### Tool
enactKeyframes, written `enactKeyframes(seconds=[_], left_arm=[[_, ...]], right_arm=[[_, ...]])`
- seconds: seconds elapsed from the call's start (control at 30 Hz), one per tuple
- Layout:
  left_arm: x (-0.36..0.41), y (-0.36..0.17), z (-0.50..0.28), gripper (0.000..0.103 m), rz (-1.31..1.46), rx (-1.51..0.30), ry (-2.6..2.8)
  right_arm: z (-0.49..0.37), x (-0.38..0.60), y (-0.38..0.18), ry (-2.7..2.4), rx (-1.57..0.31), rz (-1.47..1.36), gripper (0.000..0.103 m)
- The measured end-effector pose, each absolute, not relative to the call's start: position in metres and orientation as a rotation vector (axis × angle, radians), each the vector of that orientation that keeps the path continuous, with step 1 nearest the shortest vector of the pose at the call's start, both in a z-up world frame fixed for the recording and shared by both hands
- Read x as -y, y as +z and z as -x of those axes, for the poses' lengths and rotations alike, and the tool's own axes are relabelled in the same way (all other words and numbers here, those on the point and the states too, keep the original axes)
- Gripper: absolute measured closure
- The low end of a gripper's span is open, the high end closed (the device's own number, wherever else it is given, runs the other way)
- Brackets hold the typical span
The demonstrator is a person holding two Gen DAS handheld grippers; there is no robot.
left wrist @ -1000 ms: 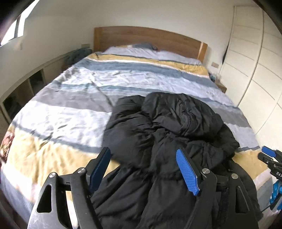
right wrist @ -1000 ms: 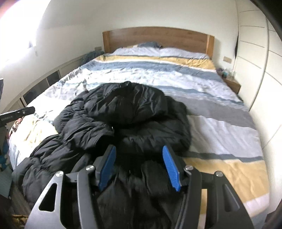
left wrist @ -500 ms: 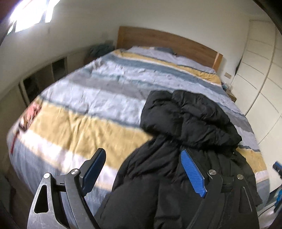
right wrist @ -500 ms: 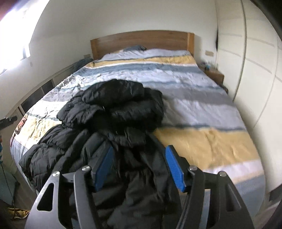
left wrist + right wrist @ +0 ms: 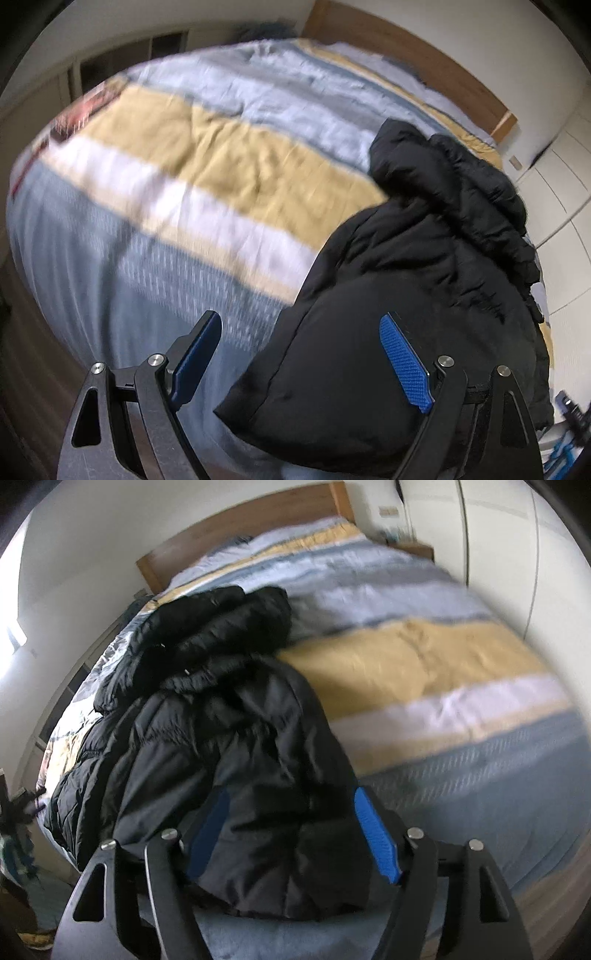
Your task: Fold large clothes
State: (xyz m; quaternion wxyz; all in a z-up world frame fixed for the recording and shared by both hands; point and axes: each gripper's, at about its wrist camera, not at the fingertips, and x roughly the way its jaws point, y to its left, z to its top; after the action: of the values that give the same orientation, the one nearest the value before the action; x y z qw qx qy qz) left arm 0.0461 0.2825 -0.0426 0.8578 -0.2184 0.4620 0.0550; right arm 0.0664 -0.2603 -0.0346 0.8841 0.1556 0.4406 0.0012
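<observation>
A crumpled black puffer jacket (image 5: 424, 266) lies on the foot end of the bed, its lower edge hanging over the bed's front side. It also shows in the right wrist view (image 5: 229, 716). My left gripper (image 5: 303, 362) is open, its blue pads spread around the jacket's hanging left corner without closing on it. My right gripper (image 5: 295, 834) is open, with the jacket's hanging right corner between its pads. Both views are blurred.
The bed (image 5: 184, 155) has a striped yellow, white, grey and blue duvet and a wooden headboard (image 5: 236, 528). White wardrobe doors (image 5: 498, 535) stand on the right. Low shelves (image 5: 122, 62) line the left wall. A nightstand (image 5: 410, 548) sits by the headboard.
Both grippers have dropped low to the foot of the bed and tilted outward, left toward the left, right toward the right. The jacket now hangs lower over the bed edge. Both stay open.
</observation>
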Motion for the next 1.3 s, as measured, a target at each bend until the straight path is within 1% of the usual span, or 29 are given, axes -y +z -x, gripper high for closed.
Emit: enactKeyframes(seconds=[0.1,0.3,0.47,0.57,0.6,0.63,0.67,0.73,0.77,0.8,0.83,0.93,1.0,1.13,1.3], left_arm=[[-0.283,-0.068,-0.039,0.016,0.526,-1.008,0.088],[-0.280,-0.100,-0.024,0.016,0.659,-1.037,0.022],[-0.270,-0.105,-0.023,0.017,0.735,-1.035,-0.058],[-0.258,-0.107,-0.022,0.028,0.773,-1.033,-0.117],[-0.253,-0.107,-0.021,0.037,0.781,-1.029,-0.132],[-0.251,-0.107,-0.022,0.047,0.785,-1.027,-0.141],[-0.249,-0.107,-0.021,0.051,0.800,-1.018,-0.148],[-0.249,-0.105,-0.019,0.071,0.832,-1.004,-0.157],[-0.250,-0.103,-0.018,0.076,0.846,-0.998,-0.161],[-0.251,-0.100,-0.018,0.083,0.851,-0.991,-0.164],[-0.251,-0.095,-0.017,0.088,0.850,-0.984,-0.164],[-0.251,-0.075,-0.020,0.092,0.833,-0.952,-0.164],[-0.251,-0.060,-0.021,0.092,0.826,-0.919,-0.173],[-0.256,-0.019,-0.030,0.093,0.825,-0.843,-0.194],[-0.253,0.024,-0.054,0.093,0.786,-0.789,-0.218]], right_arm=[[-0.067,0.265,-0.054,-0.006,-0.951,-0.379,0.031],[-0.062,0.269,-0.087,0.009,-1.023,-0.442,0.028],[-0.060,0.267,-0.099,0.057,-1.043,-0.490,0.028],[-0.059,0.265,-0.103,0.094,-1.042,-0.514,0.030],[-0.059,0.265,-0.103,0.106,-1.040,-0.518,0.035],[-0.058,0.264,-0.103,0.119,-1.039,-0.523,0.044],[-0.057,0.264,-0.103,0.127,-1.036,-0.527,0.049],[-0.056,0.263,-0.102,0.149,-1.029,-0.535,0.065],[-0.056,0.263,-0.101,0.161,-1.025,-0.533,0.069],[-0.055,0.262,-0.099,0.169,-1.020,-0.530,0.074],[-0.055,0.262,-0.097,0.179,-1.011,-0.526,0.079],[-0.054,0.259,-0.083,0.207,-0.969,-0.511,0.087],[-0.054,0.261,-0.068,0.223,-0.924,-0.511,0.088],[-0.059,0.268,-0.035,0.228,-0.836,-0.515,0.089],[-0.078,0.277,0.018,0.214,-0.720,-0.508,0.089]])
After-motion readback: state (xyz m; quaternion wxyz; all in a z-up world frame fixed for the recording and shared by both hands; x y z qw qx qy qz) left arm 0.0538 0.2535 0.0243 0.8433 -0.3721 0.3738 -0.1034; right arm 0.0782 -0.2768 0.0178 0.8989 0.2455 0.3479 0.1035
